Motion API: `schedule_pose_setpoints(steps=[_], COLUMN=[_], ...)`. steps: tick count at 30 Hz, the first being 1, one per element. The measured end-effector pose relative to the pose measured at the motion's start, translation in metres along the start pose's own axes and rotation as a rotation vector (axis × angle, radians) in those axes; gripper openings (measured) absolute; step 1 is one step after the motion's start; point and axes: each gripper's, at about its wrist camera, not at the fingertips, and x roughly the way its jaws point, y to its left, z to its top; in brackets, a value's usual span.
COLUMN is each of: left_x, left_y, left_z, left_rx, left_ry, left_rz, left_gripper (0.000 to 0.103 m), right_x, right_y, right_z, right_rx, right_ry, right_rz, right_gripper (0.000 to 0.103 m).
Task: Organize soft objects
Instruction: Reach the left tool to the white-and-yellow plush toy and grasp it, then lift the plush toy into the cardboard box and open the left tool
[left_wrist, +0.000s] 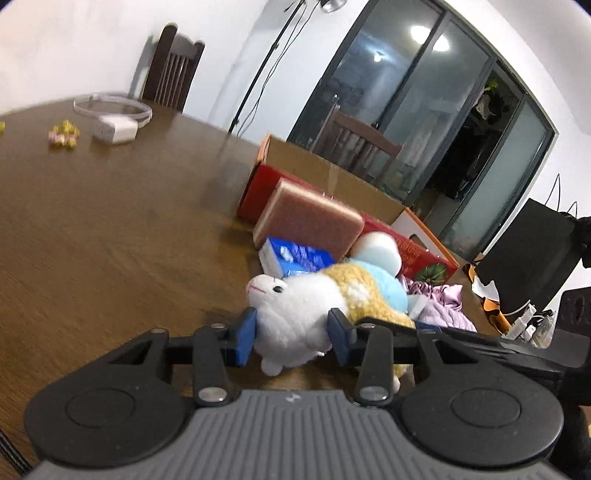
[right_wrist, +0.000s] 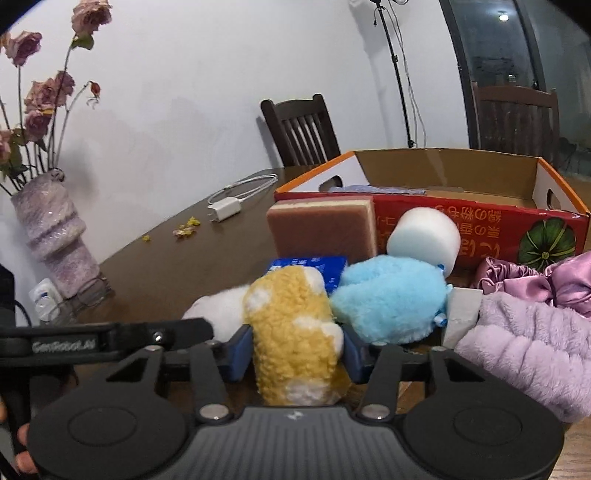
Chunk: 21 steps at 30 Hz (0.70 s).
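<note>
A plush toy with a white head (left_wrist: 295, 306) and a yellow knitted body (right_wrist: 291, 314) lies on the brown table. My left gripper (left_wrist: 291, 334) is shut on its white head, with a blue pad pressed against each side. My right gripper (right_wrist: 297, 350) is shut on the yellow body. A blue plush (right_wrist: 388, 299) rests against the toy. Behind them stand a pink-brown sponge (right_wrist: 321, 229), a white foam cylinder (right_wrist: 424, 232) and a blue pack (right_wrist: 317, 264). An open red and orange cardboard box (right_wrist: 480, 218) stands behind those. A fluffy lilac cloth (right_wrist: 524, 350) and a purple satin piece (right_wrist: 517, 277) lie at the right.
A vase of dried roses (right_wrist: 55, 236) stands at the table's left edge. A white charger with its cable (right_wrist: 225, 210) and yellow crumbs (right_wrist: 188, 227) lie farther back. Dark chairs (right_wrist: 299, 129) stand by the wall. A black box (left_wrist: 528, 251) sits at the right.
</note>
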Motion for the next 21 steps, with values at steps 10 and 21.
schedule_pose_setpoints(steps=[10,21], left_x=[-0.004,0.131], left_y=[-0.038,-0.097], left_z=[0.051,0.170], left_rx=[0.045,0.163], left_ry=[-0.117,-0.161], left_rz=[-0.095,-0.223], left_gripper=[0.042,0.043], right_x=[-0.042,-0.032], right_y=[-0.006,-0.091], right_z=[0.035,0.141], right_rx=[-0.022,0.030], right_ry=[-0.160,-0.312], right_rz=[0.001,-0.117], right_gripper=[0.045,0.045])
